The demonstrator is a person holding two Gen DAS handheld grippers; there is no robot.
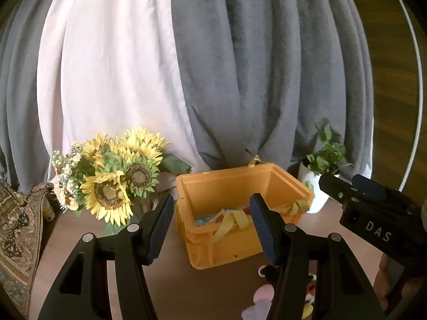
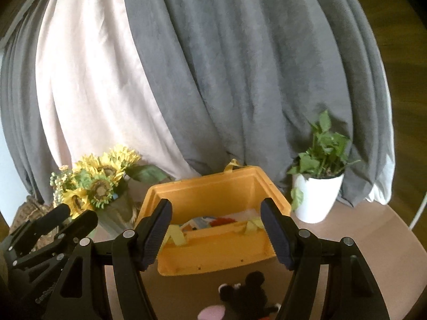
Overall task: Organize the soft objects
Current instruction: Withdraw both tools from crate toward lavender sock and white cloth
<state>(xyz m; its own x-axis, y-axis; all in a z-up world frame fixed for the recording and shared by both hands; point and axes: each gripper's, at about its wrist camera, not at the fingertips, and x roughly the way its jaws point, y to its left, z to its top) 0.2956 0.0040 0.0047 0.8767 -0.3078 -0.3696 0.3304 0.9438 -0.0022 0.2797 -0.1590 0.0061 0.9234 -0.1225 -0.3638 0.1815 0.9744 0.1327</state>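
An orange open box (image 1: 202, 184) (image 2: 202, 186) stands on the brown table, with yellow straps and several soft colourful items inside. A black knitted mouse toy (image 2: 248, 292) with a pink part lies on the table just in front of the box, low between my right fingers. In the left wrist view only pink and small coloured bits of the soft toys (image 1: 260, 297) show past my right-hand finger. My left gripper (image 1: 210, 226) is open and empty, held above the table before the box. My right gripper (image 2: 216, 229) is open and empty too, and also appears at the right edge (image 1: 344, 184).
A sunflower bouquet (image 1: 117, 178) (image 2: 93, 181) stands left of the box. A white pot with a green plant (image 2: 317, 194) (image 1: 323, 165) stands to its right. Grey and white curtains (image 2: 213, 80) hang behind. A patterned cloth (image 1: 18, 229) lies at the far left.
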